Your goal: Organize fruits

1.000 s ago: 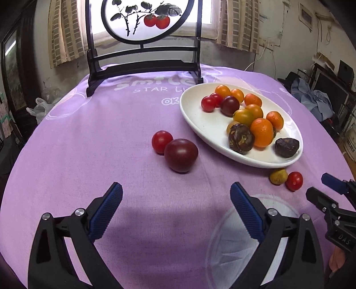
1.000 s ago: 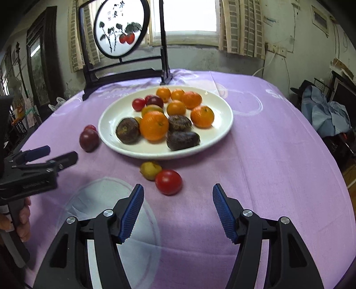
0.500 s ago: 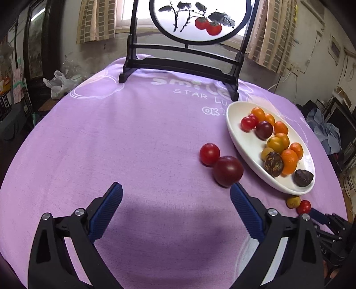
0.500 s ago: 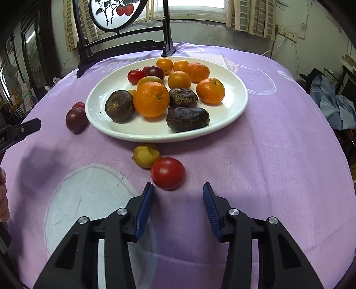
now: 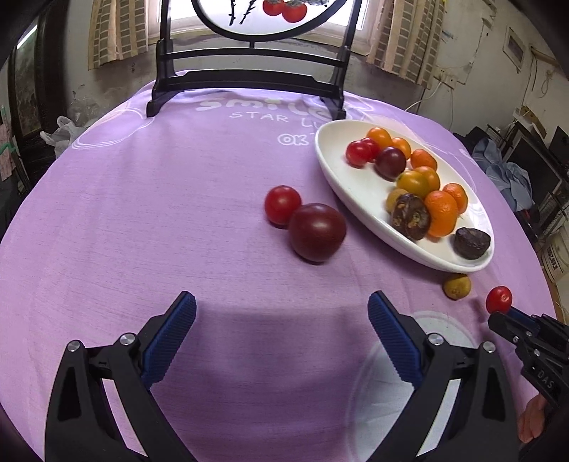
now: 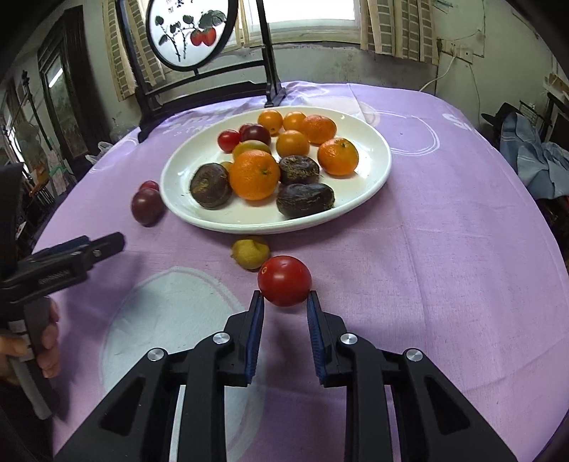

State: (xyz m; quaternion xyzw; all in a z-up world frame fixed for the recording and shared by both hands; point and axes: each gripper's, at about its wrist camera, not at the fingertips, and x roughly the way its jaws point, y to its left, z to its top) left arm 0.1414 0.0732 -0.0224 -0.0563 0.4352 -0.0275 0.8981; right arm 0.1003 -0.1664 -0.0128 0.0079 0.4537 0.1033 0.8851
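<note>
While most fruit already sits on the white plate (image 6: 370, 177), my right gripper (image 6: 284, 305) has just closed on the red tomato (image 6: 284, 280), lower centre; left gripper (image 5: 281, 312) gapes empty. Three strays remain.

A lilac cotton tablecloth (image 5: 142, 220) printed with white lettering and white ring motifs covers the round table. At its far edge stands a round painted screen with red fruit on a branch (image 6: 188, 33), set in a black wooden stand (image 5: 249, 76). Behind it, beige brick-patterned curtains (image 5: 117, 32) flank a bright window (image 6: 306, 14). A crumpled white plastic bag (image 5: 58, 137) lies beyond the table's left edge; a heap of blue-grey cloth (image 6: 537, 152) lies at the right, near dark equipment.
</note>
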